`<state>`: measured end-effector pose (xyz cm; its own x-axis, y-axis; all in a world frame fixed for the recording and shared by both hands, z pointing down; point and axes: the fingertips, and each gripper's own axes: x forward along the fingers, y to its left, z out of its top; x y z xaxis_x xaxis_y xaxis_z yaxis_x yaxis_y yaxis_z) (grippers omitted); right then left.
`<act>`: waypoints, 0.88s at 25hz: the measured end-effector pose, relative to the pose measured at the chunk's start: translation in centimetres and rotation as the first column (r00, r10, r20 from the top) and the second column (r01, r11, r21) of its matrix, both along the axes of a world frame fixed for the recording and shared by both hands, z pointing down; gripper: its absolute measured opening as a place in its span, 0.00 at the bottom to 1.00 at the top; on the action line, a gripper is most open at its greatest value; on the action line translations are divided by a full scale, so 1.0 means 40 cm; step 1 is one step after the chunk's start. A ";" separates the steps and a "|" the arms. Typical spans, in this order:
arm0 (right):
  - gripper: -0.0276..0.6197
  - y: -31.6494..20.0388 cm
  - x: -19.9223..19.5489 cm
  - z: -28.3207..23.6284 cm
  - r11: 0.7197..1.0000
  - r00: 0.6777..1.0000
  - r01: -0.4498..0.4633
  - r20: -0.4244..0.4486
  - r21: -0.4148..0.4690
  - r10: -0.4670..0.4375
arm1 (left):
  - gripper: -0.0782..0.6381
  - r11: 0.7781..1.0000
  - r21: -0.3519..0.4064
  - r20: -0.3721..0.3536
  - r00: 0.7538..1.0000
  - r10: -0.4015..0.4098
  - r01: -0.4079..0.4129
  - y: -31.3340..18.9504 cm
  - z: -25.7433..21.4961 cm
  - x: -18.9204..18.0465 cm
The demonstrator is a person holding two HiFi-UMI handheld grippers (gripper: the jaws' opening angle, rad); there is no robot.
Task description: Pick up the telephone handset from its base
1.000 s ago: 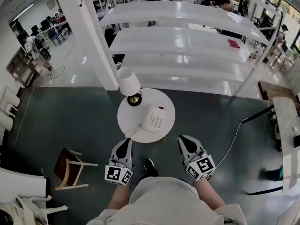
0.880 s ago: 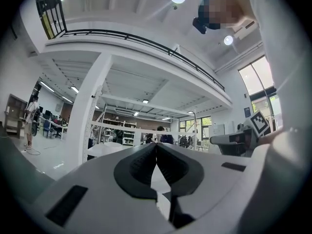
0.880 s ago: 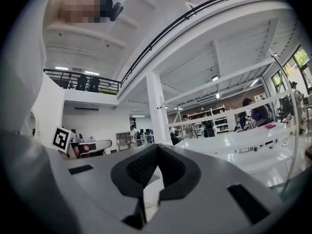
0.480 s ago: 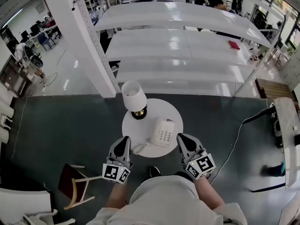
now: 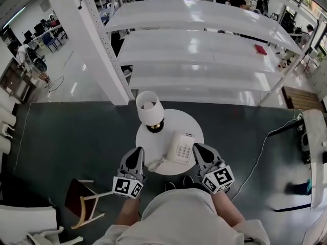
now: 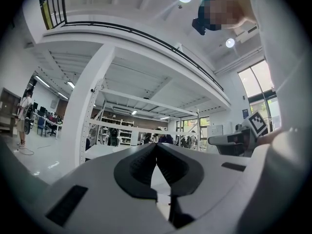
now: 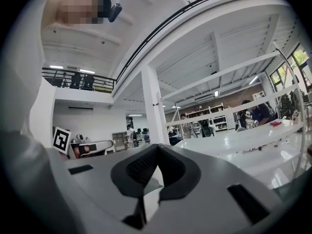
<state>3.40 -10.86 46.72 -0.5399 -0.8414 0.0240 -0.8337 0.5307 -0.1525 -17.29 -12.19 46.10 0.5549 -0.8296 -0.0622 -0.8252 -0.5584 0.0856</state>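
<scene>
Closer now: the small round white table (image 5: 173, 117) has slid down towards the person since the earlier frame, and both tools sit at its near rim instead of well short of it. On the tabletop, the white push-button telephone (image 5: 181, 147) lies at about 4 o'clock, with its white handset (image 5: 171, 145) still seated in the cradle along the base's left side, so nothing is lifted yet. That cradle is the only holder in play, and the handset is what's in it. The white curly cord (image 5: 153, 163) trails off towards 7 o'clock. A table lamp with a white shade and brass foot (image 5: 149, 107) stands at 11 o'clock, clear of the reach. The left gripper (image 5: 137, 151) is at 8 o'clock off the rim, clenched on nothing, pads meeting in its own view (image 6: 156, 144). The right gripper (image 5: 196, 148) is just beside the phone at its 3 o'clock, likewise squeezed together and empty (image 7: 157, 146); whether it touches the base I can't quite tell from up here. Both point level, flanking the phone, probably lining up. They'll need to open before any grab. Beyond, long glossy white shelving (image 5: 204, 50) carries one small red item (image 5: 261, 49).
</scene>
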 end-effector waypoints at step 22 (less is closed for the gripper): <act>0.06 -0.090 -0.041 0.118 0.985 0.990 0.127 -0.052 -0.117 -0.134 | 0.14 0.993 -0.058 -0.013 0.995 -0.102 0.102 -0.025 0.025 0.010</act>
<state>1.74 -14.44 51.43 -0.6397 -0.7538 0.1501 -0.7678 0.6177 -0.1700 -16.90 -13.21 47.09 0.4665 -0.8842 -0.0213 -0.8759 -0.4652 0.1283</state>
